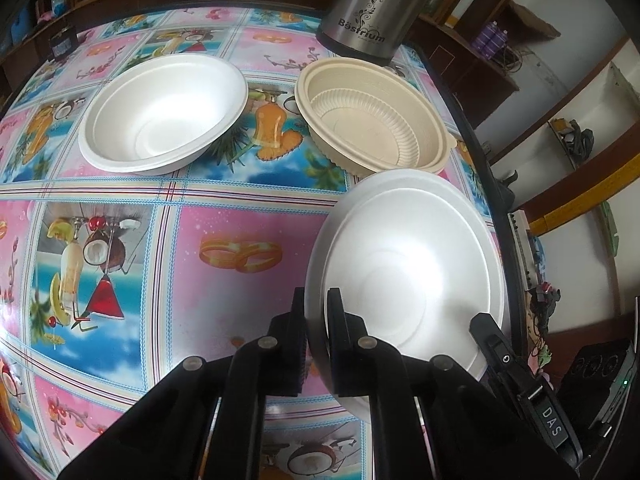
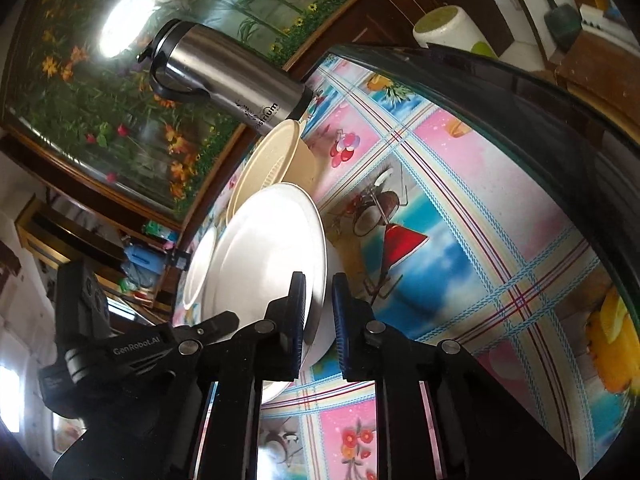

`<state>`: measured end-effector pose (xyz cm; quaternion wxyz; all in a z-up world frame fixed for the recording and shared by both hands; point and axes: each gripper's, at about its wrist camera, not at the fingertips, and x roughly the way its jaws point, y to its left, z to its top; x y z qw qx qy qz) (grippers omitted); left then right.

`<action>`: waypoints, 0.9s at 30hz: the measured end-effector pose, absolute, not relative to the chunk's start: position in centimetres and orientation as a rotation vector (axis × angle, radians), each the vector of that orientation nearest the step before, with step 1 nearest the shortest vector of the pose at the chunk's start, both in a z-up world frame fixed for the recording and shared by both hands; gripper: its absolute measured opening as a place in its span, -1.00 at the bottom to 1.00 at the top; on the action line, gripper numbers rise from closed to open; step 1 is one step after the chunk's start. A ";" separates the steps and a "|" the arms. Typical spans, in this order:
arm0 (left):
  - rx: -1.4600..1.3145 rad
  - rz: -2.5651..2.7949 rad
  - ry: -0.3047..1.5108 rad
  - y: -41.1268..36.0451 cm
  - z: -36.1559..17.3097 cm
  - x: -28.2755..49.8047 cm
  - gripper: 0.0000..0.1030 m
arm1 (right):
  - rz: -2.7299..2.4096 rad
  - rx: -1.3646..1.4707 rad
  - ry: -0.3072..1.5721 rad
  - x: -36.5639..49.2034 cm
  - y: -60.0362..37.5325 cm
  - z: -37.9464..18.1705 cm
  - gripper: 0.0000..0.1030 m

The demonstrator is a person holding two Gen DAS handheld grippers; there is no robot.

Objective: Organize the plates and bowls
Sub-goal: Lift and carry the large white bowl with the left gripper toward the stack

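Note:
A white foam bowl point(image 1: 404, 264) sits near the table's right edge. My left gripper point(image 1: 318, 300) is shut on its near rim, one finger inside and one outside. In the right wrist view my right gripper point(image 2: 318, 284) is shut on the rim of the same white bowl point(image 2: 260, 256), on the opposite side. Whether this bowl rests on the table or hangs just above it I cannot tell. A second white bowl point(image 1: 164, 112) stands at the far left. A ribbed beige bowl point(image 1: 372, 116) stands just behind the held one.
A steel thermos point(image 1: 360, 8) stands behind the beige bowl. The table carries a bright patterned cloth point(image 1: 224, 248), and its dark edge point(image 1: 476, 140) runs close along the right of the bowls. Shelves and clutter lie beyond that edge.

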<state>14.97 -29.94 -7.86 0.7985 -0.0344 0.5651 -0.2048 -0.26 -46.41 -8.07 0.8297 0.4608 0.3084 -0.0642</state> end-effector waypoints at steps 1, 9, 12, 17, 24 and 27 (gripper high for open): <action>-0.070 -0.439 1.209 -29.9 -7.8 14.9 -0.86 | -0.138 0.972 0.657 -0.2 -46.4 -8.1 -0.79; -0.068 -0.445 1.203 -29.2 -7.8 14.5 -0.86 | -0.136 0.916 0.664 -0.2 -45.6 -7.6 -0.80; -0.076 -0.448 1.204 -28.5 -7.8 14.2 -0.85 | -0.124 0.889 0.660 -0.3 -45.0 -7.2 -0.80; -0.086 -0.456 1.208 -27.2 -7.8 13.7 -0.85 | -0.109 0.879 0.656 -0.8 -44.0 -7.0 -0.80; -0.070 -0.446 1.177 -24.9 -6.9 12.5 -0.85 | -0.091 0.910 0.643 -1.6 -41.7 -7.0 -0.79; -0.065 -0.434 1.149 -23.4 -6.3 11.8 -0.85 | -0.077 0.900 0.643 -1.5 -40.3 -6.6 -0.79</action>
